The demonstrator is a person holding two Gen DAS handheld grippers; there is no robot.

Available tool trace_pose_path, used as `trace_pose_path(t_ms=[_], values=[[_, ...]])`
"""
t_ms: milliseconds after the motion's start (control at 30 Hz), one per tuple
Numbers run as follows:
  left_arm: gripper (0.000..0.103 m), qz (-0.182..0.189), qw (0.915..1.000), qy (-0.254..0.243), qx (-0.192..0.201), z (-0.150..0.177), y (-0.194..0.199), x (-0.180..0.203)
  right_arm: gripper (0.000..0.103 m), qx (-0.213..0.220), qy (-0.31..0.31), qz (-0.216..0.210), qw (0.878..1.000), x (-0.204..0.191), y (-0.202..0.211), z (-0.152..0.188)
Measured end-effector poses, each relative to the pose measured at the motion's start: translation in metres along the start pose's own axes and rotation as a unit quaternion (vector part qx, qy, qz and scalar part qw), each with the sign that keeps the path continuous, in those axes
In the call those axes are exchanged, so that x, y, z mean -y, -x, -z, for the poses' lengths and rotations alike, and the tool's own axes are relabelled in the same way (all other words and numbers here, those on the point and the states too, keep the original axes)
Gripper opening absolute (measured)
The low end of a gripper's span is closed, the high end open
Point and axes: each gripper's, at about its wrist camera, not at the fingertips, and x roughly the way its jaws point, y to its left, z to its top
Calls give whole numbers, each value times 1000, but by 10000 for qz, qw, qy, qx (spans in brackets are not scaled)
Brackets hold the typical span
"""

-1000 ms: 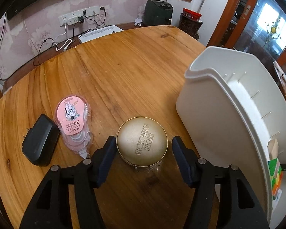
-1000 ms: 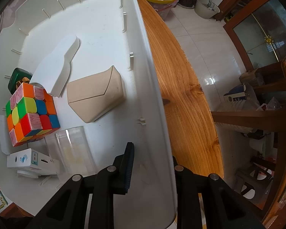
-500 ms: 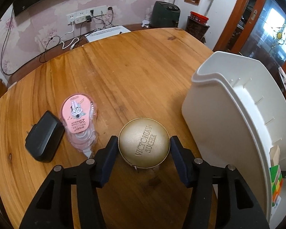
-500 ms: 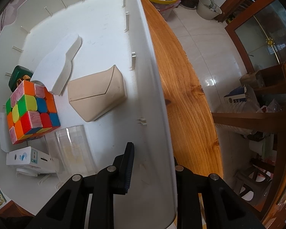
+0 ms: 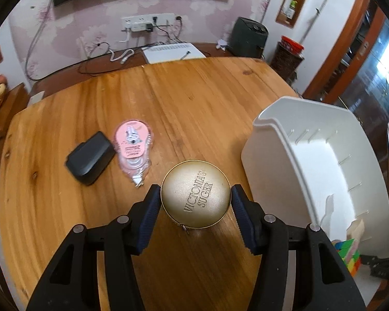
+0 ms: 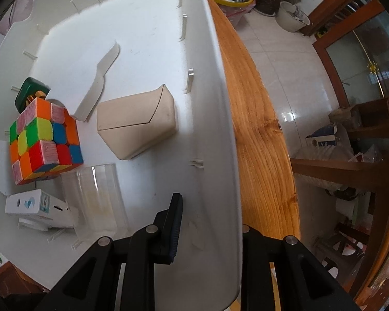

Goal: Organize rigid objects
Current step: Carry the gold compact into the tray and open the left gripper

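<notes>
Since a second ago the left tongs (image 5: 195, 202) have closed in from a wide gap until both blue pads touch the sides of the round gold tin (image 5: 196, 197), which now sits gripped between them and appears raised off the wooden desk (image 5: 194, 108), with more of the room in sight than before. The right tongs (image 6: 207, 223) are unchanged, clamped across the side wall of the white bin (image 6: 220, 119), one finger inside and the other hidden outside it. To the left of the tin lie the pink correction tape (image 5: 132, 148) and, touching its edge, a black adapter (image 5: 90, 157). The bin stands at the desk's right edge and holds a colour cube (image 6: 44, 140), a beige box (image 6: 136, 123), a clear cup (image 6: 96, 199), a small white carton (image 6: 39, 207) and a green item (image 6: 31, 93). Behind the desk a floral wall carries a socket strip (image 5: 147, 23) with trailing cables, and pale tiles cover the floor (image 6: 285, 59).
</notes>
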Motion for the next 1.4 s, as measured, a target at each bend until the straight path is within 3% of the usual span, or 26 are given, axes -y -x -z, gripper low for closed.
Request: trace_pose_path(t_ms=[400, 767, 1067, 1400], values=[[59, -336, 9973, 302, 580, -4, 63, 23, 21, -15, 518, -89, 9986, -5, 1, -5], [59, -179, 9957, -161, 896, -14, 92, 81, 20, 83, 844, -162, 9963, -9, 2, -2], [59, 155, 9946, -655, 792, -21, 84, 132, 20, 98, 896, -217, 9957, -8, 4, -2], [59, 108, 9929, -1180, 53, -15, 42, 175, 20, 137, 933, -285, 9951, -6, 4, -1]])
